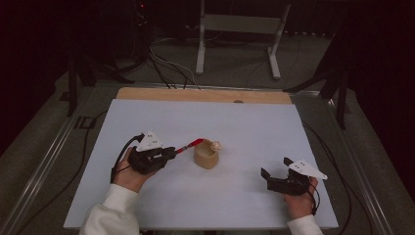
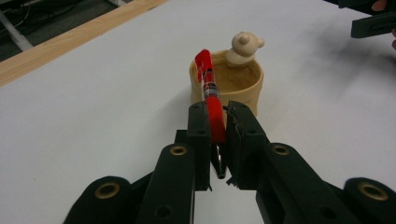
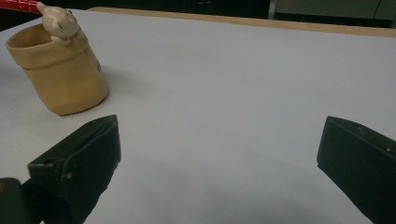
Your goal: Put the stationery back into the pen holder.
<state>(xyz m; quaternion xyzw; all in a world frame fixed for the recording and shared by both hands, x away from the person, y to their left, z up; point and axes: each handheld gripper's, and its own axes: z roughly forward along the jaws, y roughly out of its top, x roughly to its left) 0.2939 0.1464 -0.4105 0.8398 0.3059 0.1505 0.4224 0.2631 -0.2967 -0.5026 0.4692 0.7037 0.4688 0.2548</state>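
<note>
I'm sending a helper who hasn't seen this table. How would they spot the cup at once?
On the white mat, look near the middle, just beyond the red pen held in the left gripper. The cup is a squat tan pot, the sole container there, with a small pale animal figure perched on its rim.

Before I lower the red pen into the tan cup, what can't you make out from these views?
- Inside of the tan cup: its bottom is hidden by its own wall in the left gripper view.
- Red pen: its lower end is dark and hidden between the left gripper pads; the label print is too small.
- Figure on the rim: details blurred.
- Right gripper: jaws cut off by the frame edge.
</note>
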